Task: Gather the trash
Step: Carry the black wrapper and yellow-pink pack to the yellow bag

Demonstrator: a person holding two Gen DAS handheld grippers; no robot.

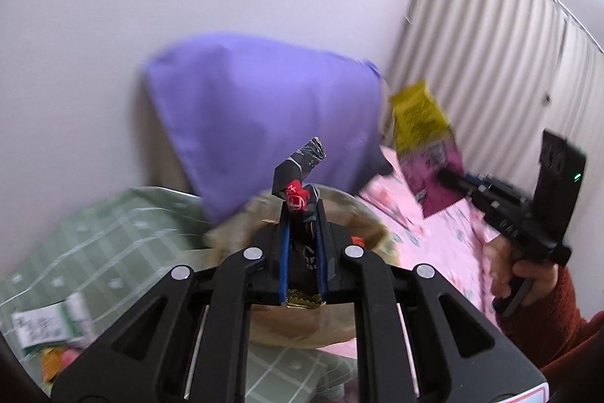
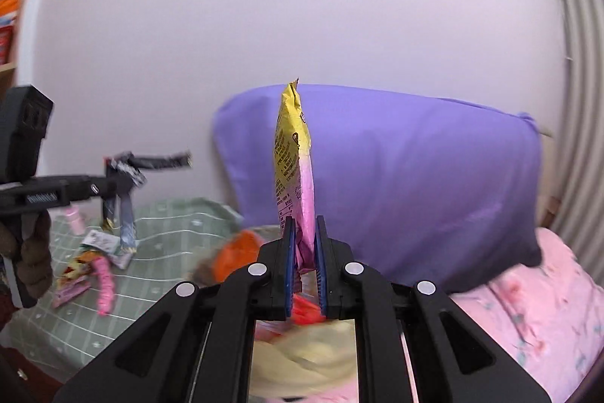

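Observation:
My left gripper [image 1: 302, 210] is shut on a black snack wrapper [image 1: 300, 169] with a red mark, held above the bed. It also shows in the right wrist view [image 2: 124, 176], at the left. My right gripper [image 2: 305, 225] is shut on a yellow and pink snack bag [image 2: 294, 153], held upright; it also shows in the left wrist view [image 1: 422, 138], at the right. More wrappers [image 2: 90, 259] lie on the green checked bedspread [image 2: 170, 233]; some show in the left wrist view [image 1: 49, 327]. Below both grippers is a pale bag opening [image 2: 302, 357] with an orange item [image 2: 234, 255].
A purple pillow [image 2: 396, 184] leans on the white wall [image 2: 264, 6]. A pink floral quilt [image 2: 536, 308] lies at the right. Pale curtains [image 1: 490, 44] hang at the far right. A shelf [image 2: 7, 25] with items is at the far left.

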